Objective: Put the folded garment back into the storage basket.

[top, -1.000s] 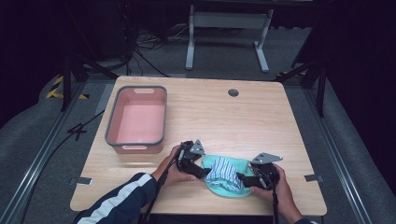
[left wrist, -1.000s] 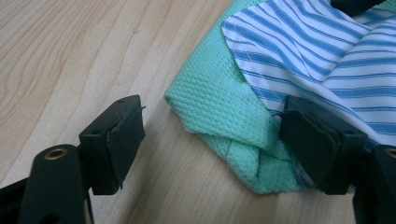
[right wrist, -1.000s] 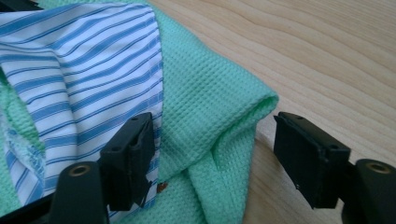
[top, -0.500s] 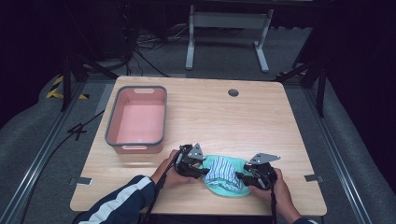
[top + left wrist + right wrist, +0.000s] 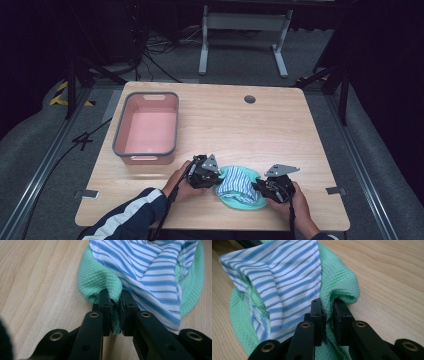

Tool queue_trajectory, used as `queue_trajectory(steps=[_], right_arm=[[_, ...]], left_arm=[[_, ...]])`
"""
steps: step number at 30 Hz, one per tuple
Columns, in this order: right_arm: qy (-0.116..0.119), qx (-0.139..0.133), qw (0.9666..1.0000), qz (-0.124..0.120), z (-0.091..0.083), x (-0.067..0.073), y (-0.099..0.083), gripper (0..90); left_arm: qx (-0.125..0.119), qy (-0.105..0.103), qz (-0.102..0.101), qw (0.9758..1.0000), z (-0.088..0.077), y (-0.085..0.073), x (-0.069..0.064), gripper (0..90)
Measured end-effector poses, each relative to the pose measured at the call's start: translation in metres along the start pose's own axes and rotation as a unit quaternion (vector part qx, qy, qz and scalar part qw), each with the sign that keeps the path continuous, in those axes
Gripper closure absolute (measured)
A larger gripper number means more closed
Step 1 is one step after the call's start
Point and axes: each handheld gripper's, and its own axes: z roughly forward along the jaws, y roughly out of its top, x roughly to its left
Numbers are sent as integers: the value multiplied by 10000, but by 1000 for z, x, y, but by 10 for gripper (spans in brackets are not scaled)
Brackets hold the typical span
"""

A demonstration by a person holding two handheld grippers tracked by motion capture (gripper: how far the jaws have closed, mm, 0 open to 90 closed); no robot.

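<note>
Both pairs of jaws just closed since earlier frames; hands barely shifted. We see left gripper pinching green cloth edge, striped fabric lying just beyond it. Right gripper clamps opposite green fold. Bundle rests on table between our grippers; pink bin lies beyond left gripper.

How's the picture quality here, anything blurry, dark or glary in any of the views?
High view: table evenly lit, surroundings nearly black, slightly soft. Left gripper view: green cloth sharp, jaw bases at the bottom blurred. Right gripper view: striped cloth crisp, no glare, the top corners soften.
</note>
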Motion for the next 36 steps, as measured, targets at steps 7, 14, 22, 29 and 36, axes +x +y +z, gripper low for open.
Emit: queue_trajectory(steps=[7,14,22,29,36], right_arm=[[1,-71,10000,9,-6,-3,5,810],[-74,-383,9992,46,-14,-7,35,812],[-80,-648,9979,-57,-17,0,59,813],[-14,-728,9972,-144,-14,5,70,813],[57,-831,9963,-208,-13,8,88,813]], left_arm=[[-88,179,209,9996,-11,9,-1,827],[-207,365,123,9990,-29,21,14,827],[-326,578,124,9977,-51,25,20,827],[-388,677,131,9969,-62,23,23,828],[-517,849,88,9950,-77,21,26,827]])
